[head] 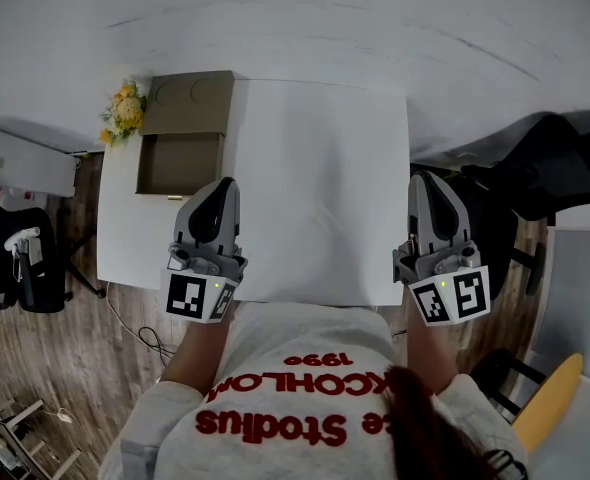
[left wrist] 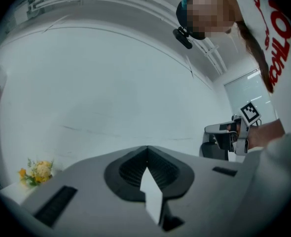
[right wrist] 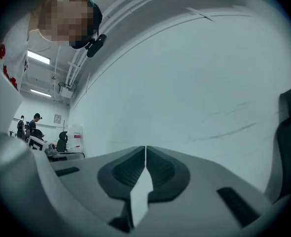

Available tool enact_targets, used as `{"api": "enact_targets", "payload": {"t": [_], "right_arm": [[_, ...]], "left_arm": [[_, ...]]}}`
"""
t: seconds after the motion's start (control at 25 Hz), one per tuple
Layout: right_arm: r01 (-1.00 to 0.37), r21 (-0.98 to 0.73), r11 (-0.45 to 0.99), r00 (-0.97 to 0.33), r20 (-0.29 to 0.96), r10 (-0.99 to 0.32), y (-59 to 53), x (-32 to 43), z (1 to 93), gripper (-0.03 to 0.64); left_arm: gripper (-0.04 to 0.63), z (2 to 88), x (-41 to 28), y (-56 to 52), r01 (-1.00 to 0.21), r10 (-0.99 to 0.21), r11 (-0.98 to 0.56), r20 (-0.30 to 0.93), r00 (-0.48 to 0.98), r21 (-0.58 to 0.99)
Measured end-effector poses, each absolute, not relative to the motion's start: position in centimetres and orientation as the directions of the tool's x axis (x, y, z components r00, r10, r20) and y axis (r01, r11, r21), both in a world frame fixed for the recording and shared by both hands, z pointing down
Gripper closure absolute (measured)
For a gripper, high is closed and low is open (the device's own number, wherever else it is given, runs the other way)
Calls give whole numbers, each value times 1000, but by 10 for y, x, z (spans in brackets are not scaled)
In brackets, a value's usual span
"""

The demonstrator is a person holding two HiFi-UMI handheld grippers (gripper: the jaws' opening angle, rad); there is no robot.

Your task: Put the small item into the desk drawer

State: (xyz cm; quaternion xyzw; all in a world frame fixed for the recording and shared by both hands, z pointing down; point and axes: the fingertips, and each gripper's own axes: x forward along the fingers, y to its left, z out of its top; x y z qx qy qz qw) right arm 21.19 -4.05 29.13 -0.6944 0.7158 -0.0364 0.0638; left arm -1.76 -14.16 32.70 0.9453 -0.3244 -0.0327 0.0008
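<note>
**Two closed claws held level at the near edge**

The person holds both claws level, pointing away from the body. The left claw (head: 223, 184) is above the white surface (head: 315, 158), and the right claw (head: 422, 178) is at its right edge. Each has its jaws together, with nothing between them. One open drawer (head: 180, 163) stands at the far left corner, beside one bunch of yellow flowers (head: 125, 110).

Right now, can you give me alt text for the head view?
The left gripper and right gripper hover shut and empty at the near side of a white desk. At its far left corner a brown drawer stands open, yellow flowers beside it.
</note>
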Motion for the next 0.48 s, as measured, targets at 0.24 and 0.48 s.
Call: {"api": "enact_targets", "payload": {"t": [0.24, 0.48], "right_arm": [[-982, -181, 48, -64, 84, -994, -59, 200, 342, 607], [-976, -210, 61, -110, 229, -967, -64, 181, 418, 606]], "left_arm": [[589, 360, -12, -150, -597, -599, -800, -13, 801, 62], [589, 399, -12, -150, -597, -594, -797, 64, 802, 87]]}}
